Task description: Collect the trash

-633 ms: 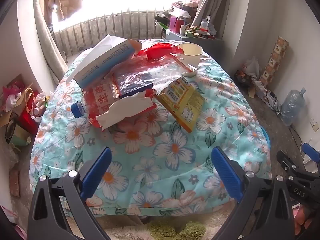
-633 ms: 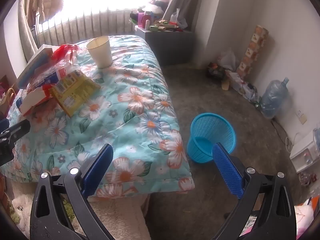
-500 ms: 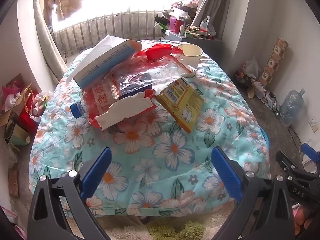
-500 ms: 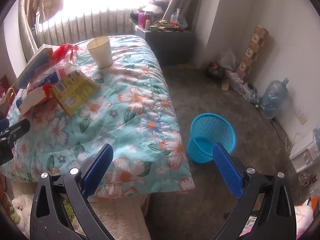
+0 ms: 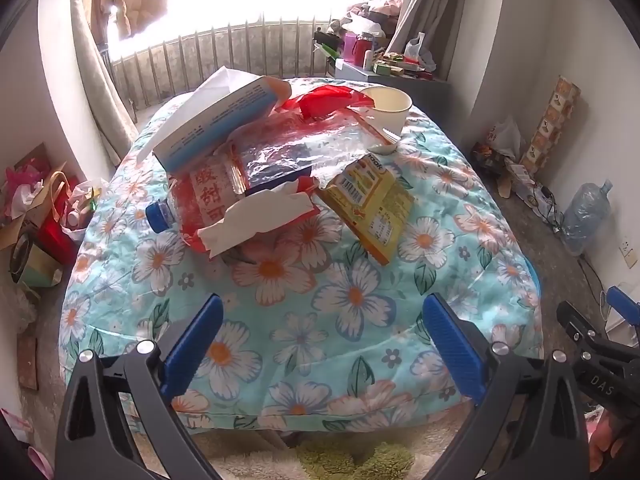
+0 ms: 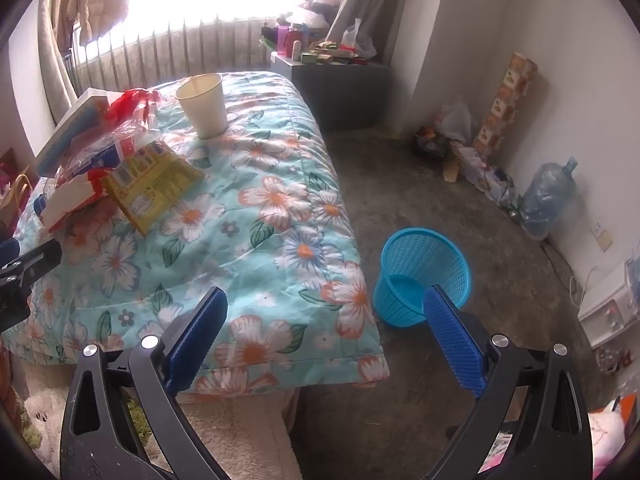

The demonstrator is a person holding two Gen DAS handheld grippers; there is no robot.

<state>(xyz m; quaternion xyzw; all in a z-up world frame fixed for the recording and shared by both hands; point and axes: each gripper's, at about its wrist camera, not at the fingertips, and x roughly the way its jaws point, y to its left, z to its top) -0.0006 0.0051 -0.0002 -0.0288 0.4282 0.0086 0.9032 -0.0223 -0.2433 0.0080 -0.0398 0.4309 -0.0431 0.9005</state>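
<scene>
Almost nothing has changed over the last half second; both views match the earlier ones nearly line for line, the trash heap lies undisturbed, and neither tool has closed in on anything; my reading is that collection has not yet begun and the first pick is still ahead.

The left gripper (image 5: 318, 342) hangs over the near edge of the flowered quilt (image 5: 352, 300), jaws spread wide with nothing between them; the right gripper (image 6: 326, 338) is likewise spread and empty, above the quilt's near right corner.

The trash sits toward the far left of the quilt: a yellow packet (image 5: 372, 204) nearest the middle, a red-and-white tissue pack (image 5: 260, 220) just left of it, a blue-capped bottle (image 5: 192, 204) under that, a crinkled clear wrapper (image 5: 296, 148) and a blue-and-white box (image 5: 224, 120) piled behind; a paper cup (image 5: 390, 108) stands upright at the far right of the heap. The blue basket (image 6: 424, 272) waits on the floor beside the quilt's right edge, apparently empty.

Much of the bottle is buried beneath the pile; whatever lies under the clear wrapper is hard to make out; the left view shows only a sliver of the basket past the quilt; the window glare washes out everything beyond the railing.
</scene>
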